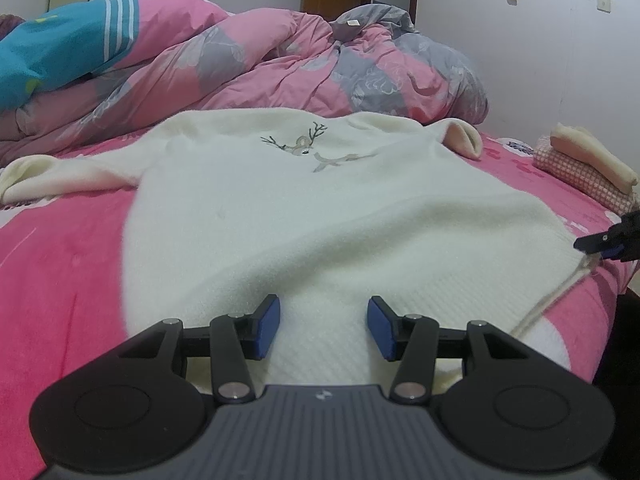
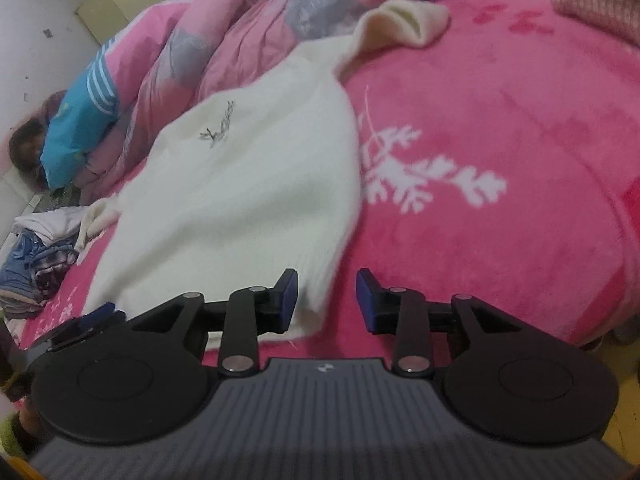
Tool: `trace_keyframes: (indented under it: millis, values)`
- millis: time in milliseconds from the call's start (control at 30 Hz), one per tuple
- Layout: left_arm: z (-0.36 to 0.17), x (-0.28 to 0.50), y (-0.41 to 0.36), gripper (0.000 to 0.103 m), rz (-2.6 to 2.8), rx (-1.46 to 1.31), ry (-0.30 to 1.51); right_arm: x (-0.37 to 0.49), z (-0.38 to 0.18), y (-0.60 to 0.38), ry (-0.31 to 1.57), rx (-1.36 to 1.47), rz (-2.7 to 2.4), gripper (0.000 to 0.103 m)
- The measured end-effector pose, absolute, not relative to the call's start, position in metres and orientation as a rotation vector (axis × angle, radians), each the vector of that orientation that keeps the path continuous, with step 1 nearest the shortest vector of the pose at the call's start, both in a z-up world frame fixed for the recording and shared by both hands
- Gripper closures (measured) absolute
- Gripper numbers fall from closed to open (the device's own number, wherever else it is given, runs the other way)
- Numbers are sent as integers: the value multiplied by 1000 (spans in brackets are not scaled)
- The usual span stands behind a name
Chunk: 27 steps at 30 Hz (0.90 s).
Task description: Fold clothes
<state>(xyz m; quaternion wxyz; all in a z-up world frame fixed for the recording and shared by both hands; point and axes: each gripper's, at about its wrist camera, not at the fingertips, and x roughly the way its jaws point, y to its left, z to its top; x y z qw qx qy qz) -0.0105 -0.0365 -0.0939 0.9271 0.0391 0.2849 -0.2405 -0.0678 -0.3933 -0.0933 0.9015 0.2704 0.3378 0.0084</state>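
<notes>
Now the cream fluffy knitted sweater with an embroidered deer [image 1: 288, 208] lies spread flat on the pink plush bed cover [image 2: 500, 128], its ribbed hem at the bed's near edge; the left gripper [image 1: 323, 326] hovers over that hem, jaws apart and empty; the right gripper [image 2: 327, 300] sits at the hem's right corner, jaws parted with nothing between them; a crumpled pink-and-grey floral quilt [image 1: 304, 64] is heaped along the far edge.

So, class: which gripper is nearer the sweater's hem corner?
Right. The right gripper sits open right at the corner of the sweater, one finger over the fabric. The left gripper hovers open over the hem's middle, farther along.
</notes>
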Motion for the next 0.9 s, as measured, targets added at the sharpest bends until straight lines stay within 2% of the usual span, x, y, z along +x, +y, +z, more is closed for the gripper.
trace_keyframes:
  millis: [33,333,467,633,700,833,900]
  values:
    - [-94,-10,-36,53,-494,78,584,-68,-94,-393,694,560,22,97]
    - [-94,-12,-34,53,-511,91,568,-80,-84,-394,655,511,-35,96]
    - [-84,-23,-32,53,-508,103,545,-83,-81,-394,647,482,-64,86]
    - [-70,-32,-45,54,-614,110,513,-80,-58,-386,593,412,-50,85]
    - [-71,-28,-57,63,-661,111,519,-71,-49,-381,574,390,-21,85]
    - [-85,-17,-82,72,-718,151,548,-33,-42,-365,593,346,55,85]
    - [-95,-11,-83,74,-710,149,573,-9,-40,-355,618,314,85,85]
